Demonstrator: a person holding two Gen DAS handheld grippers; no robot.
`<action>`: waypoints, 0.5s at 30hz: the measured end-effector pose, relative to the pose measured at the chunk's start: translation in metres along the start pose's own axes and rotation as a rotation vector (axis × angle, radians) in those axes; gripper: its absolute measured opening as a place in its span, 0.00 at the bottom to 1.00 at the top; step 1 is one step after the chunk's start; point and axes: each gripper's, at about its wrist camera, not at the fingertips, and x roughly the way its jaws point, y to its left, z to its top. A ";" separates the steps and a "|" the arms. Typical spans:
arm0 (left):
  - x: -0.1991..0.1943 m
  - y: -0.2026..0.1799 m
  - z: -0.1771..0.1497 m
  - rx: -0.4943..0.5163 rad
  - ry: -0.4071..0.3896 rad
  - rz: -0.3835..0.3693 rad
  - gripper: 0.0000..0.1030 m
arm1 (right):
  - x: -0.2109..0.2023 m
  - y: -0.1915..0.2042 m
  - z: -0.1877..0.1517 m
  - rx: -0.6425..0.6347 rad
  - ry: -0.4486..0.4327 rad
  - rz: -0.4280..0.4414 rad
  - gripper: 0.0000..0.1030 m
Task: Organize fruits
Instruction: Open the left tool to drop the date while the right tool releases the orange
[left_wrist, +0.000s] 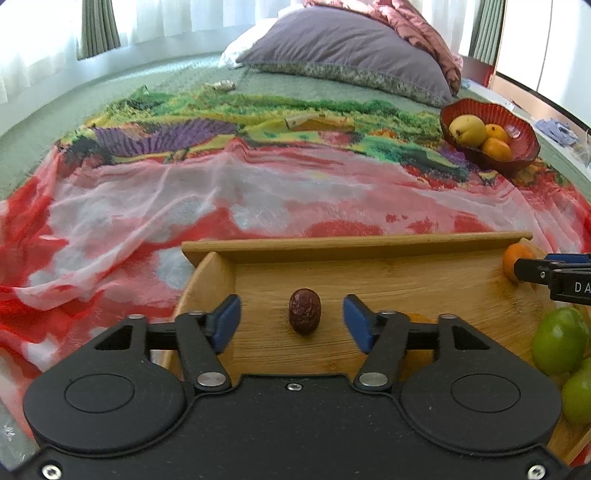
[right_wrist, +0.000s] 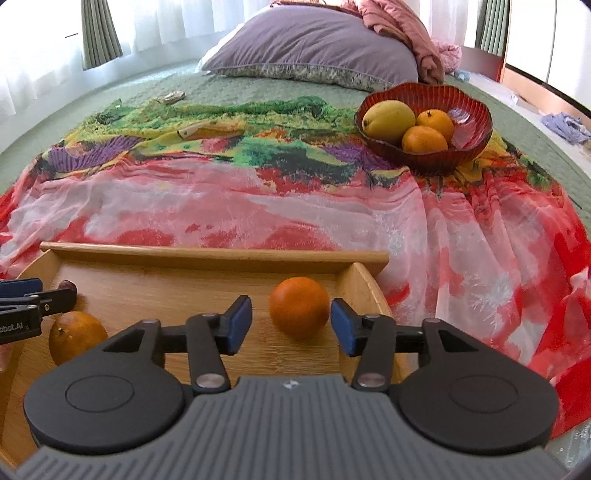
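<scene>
A wooden tray (left_wrist: 369, 273) (right_wrist: 184, 273) lies on a colourful cloth. In the left wrist view my left gripper (left_wrist: 291, 323) is open, its blue pads on either side of a dark red date (left_wrist: 304, 311). Two green fruits (left_wrist: 559, 345) lie at the tray's right. In the right wrist view my right gripper (right_wrist: 291, 325) is open around an orange (right_wrist: 299, 307) without squeezing it. A second orange (right_wrist: 75, 336) lies at the left. A red bowl (right_wrist: 476, 110) (left_wrist: 517, 118) farther back holds a yellow mango (right_wrist: 388, 119) and two oranges (right_wrist: 424, 139).
The cloth (right_wrist: 258, 206) covers a green bed. A purple pillow (right_wrist: 314, 48) and a pink blanket (right_wrist: 406, 33) lie at the head. A small metallic object (right_wrist: 173, 96) sits on the bedspread at far left. A wardrobe edge (right_wrist: 535, 85) is at the right.
</scene>
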 end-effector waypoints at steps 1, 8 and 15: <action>-0.005 0.000 -0.002 0.001 -0.017 -0.001 0.75 | -0.003 0.000 0.000 -0.002 -0.009 -0.004 0.68; -0.041 0.004 -0.020 0.003 -0.093 -0.026 0.84 | -0.036 0.010 -0.009 -0.074 -0.115 -0.004 0.84; -0.074 -0.001 -0.039 0.029 -0.148 -0.034 0.90 | -0.068 0.018 -0.024 -0.117 -0.202 0.012 0.91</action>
